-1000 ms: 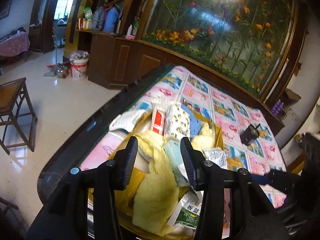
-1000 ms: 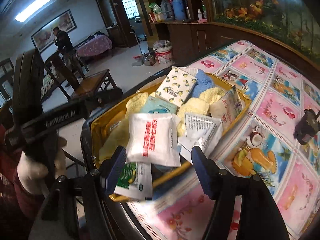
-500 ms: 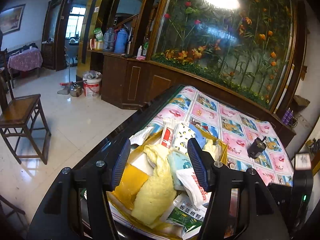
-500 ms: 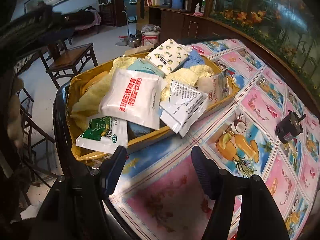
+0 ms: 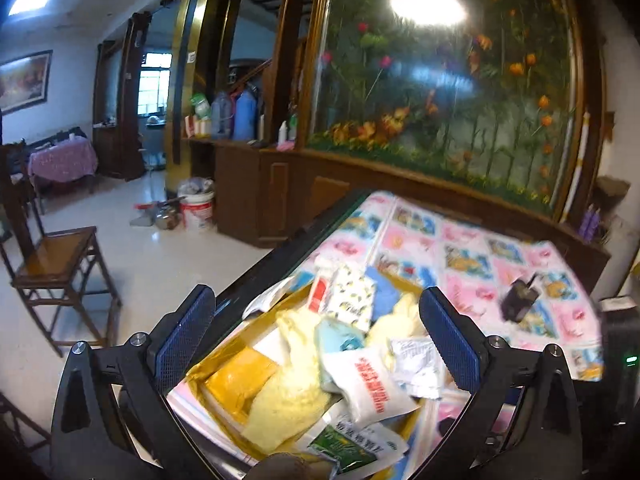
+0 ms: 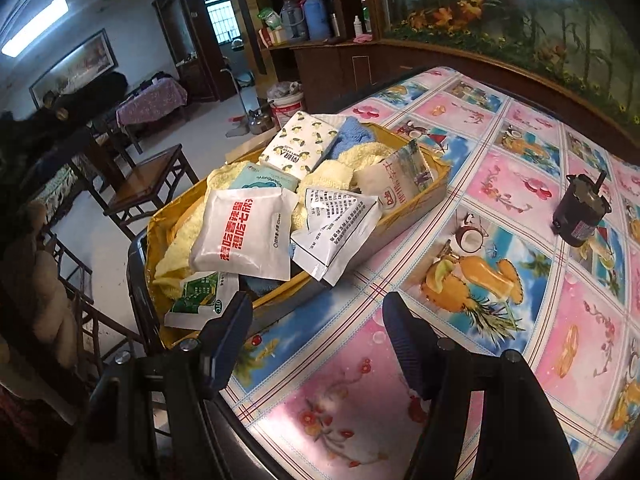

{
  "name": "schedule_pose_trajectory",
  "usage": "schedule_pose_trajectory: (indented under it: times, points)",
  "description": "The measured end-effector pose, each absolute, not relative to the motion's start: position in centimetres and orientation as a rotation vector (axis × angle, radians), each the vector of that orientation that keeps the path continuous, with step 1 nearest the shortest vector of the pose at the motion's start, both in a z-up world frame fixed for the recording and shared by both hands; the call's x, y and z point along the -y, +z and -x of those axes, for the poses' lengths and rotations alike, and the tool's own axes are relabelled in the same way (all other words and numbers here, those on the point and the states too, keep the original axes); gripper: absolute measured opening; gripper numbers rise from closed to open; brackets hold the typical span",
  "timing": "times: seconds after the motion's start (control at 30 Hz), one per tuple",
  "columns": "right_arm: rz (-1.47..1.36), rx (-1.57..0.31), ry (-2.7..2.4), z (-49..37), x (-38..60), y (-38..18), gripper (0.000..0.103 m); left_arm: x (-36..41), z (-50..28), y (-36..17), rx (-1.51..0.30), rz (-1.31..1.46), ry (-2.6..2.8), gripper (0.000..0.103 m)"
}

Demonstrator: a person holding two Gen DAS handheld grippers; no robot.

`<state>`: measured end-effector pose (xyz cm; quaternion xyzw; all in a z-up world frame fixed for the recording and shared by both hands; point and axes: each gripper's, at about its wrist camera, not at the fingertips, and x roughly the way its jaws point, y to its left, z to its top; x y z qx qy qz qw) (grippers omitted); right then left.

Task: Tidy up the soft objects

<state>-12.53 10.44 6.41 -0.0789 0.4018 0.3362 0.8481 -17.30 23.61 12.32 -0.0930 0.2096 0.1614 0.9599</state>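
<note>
Both sets of jaws are empty: the left gripper (image 5: 316, 344), opening wide, has just dropped the white packet (image 5: 370, 382) into the yellow tray (image 5: 236, 376), while the right gripper (image 6: 316, 336) hangs parted.

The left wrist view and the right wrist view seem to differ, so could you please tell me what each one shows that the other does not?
Only the left wrist view shows the left gripper, its jaws opening with nothing pressed between them, and the glowing top of the flower tank.

Only the right wrist view shows the right gripper, empty over the tablecloth, and the Dole packet leaning in the yellow tray.

Both show the tray, the red-lettered white pouch and the small black motor.
</note>
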Motion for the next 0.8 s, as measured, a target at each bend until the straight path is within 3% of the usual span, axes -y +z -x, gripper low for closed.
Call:
schedule_pose_trajectory:
  times: [0.2, 0.8]
  points:
    - [0.172, -0.856, 0.709, 13.0, -10.4, 5.8, 0.068, -23.0, 17.4, 12.1, -0.396, 0.165, 0.431, 0.103]
    - [0.216, -0.888, 0.738, 13.7, -12.0, 4.3, 0.068, -23.3, 15.8, 9.9, -0.540, 0.126, 0.499, 0.103]
